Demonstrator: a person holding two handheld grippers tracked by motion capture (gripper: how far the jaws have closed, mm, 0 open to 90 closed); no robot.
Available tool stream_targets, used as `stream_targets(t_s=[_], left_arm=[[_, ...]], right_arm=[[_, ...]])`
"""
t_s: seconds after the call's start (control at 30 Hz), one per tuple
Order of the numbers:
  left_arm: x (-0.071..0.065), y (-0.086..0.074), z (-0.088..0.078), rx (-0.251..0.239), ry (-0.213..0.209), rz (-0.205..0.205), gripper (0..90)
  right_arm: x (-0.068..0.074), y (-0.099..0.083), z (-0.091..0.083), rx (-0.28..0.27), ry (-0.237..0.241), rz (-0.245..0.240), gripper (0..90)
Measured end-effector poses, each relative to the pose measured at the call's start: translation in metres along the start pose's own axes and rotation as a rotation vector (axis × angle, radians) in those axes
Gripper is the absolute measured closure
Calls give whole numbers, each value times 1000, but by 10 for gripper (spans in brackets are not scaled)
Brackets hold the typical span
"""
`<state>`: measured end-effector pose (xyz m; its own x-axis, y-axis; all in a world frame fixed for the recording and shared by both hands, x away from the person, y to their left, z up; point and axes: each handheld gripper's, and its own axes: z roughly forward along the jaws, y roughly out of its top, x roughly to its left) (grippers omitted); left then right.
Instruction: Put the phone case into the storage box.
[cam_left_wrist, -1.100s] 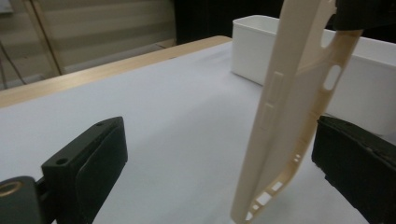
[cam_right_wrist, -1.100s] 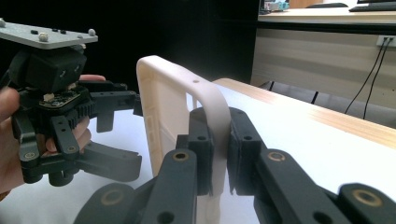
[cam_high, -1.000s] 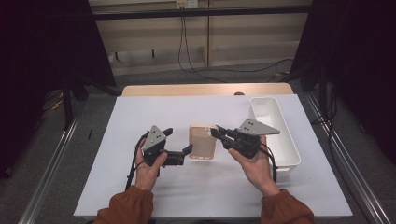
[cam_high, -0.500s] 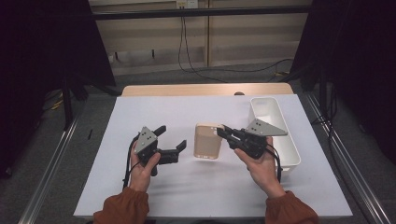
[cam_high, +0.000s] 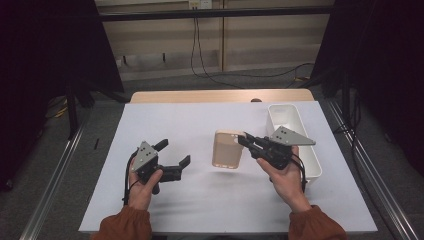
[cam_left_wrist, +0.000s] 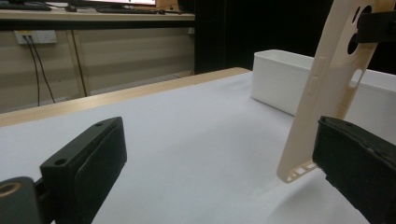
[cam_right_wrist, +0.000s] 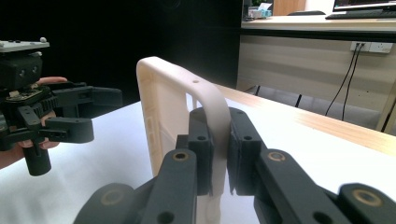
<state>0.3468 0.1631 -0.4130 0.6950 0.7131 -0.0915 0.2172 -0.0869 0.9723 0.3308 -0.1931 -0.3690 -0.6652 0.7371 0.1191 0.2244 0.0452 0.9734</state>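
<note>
A beige phone case (cam_high: 227, 149) is pinched by its upper edge in my right gripper (cam_high: 245, 140), a little above the white table cover (cam_high: 200, 120). The right gripper view shows the two jaws of my right gripper (cam_right_wrist: 219, 154) pressed on the case's rim (cam_right_wrist: 168, 107), with the case standing up on edge. My left gripper (cam_high: 175, 153) is open to the left of the case, with a gap between them. In the left gripper view, my left gripper (cam_left_wrist: 224, 172) holds nothing, and the case (cam_left_wrist: 327, 79) hangs beyond the right jaw.
A white rectangular bin (cam_high: 310, 150) stands on the right side of the table, close beside my right hand. It shows again as the white bin (cam_left_wrist: 280, 74) behind the case. A wooden table edge (cam_high: 220, 96) runs along the back.
My left gripper has pulled away to the left from the phone case and stands open. The right gripper keeps the case in about the same place.
</note>
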Motion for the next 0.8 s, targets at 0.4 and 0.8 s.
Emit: stream_targets(t_s=[0.4,0.8], left_arm=[[10,-6,-20,2,29,2,25],[17,-18,-42,17,54,-11,30]], right_arm=[[-3,2,-3,-2,-6,-5,816],[-12,9,-19,-16,-34,-9,816]])
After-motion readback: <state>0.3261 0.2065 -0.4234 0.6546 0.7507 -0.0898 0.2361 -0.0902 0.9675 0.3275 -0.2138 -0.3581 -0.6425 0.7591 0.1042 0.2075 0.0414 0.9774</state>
